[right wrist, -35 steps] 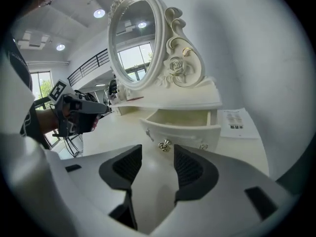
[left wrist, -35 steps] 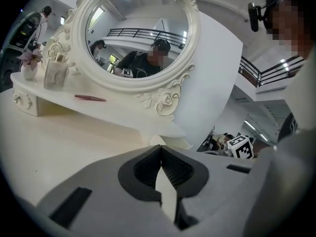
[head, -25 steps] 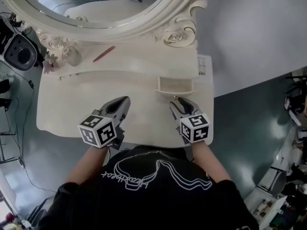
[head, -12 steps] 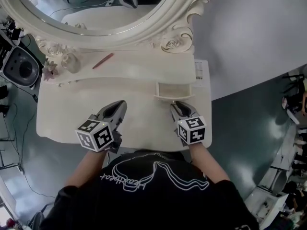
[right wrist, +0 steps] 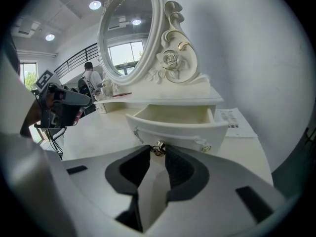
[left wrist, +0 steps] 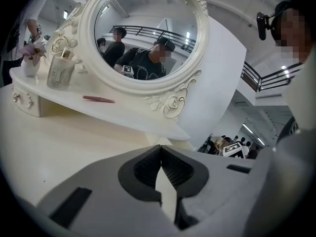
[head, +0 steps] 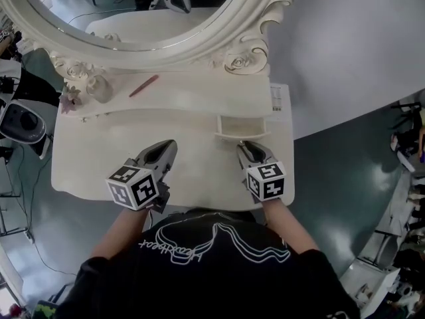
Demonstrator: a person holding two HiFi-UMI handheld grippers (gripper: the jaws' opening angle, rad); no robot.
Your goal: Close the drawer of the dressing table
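Observation:
The small cream drawer (head: 242, 126) stands pulled out from the raised shelf of the dressing table (head: 99, 158), on the right side. In the right gripper view the drawer (right wrist: 173, 120) is empty, and its small metal knob (right wrist: 158, 148) sits at the front. My right gripper (right wrist: 158, 152) has its two fingertips pressed on that knob; in the head view the right gripper (head: 247, 146) reaches the drawer front. My left gripper (head: 166, 145) hovers over the tabletop to the left, apart from the drawer. Seen in its own view, the left gripper (left wrist: 160, 149) is shut on nothing.
A large oval mirror (head: 133, 12) in an ornate frame rises behind the shelf. On the shelf lie a red pencil (head: 143, 85) and a glass cup (head: 99, 88) with flowers beside it. A printed sheet (head: 280, 98) lies right of the drawer. The table's right edge is close to my right gripper.
The right gripper's jaws have narrowed and now pinch the drawer knob. The left gripper has hardly moved. The drawer stands open as before.

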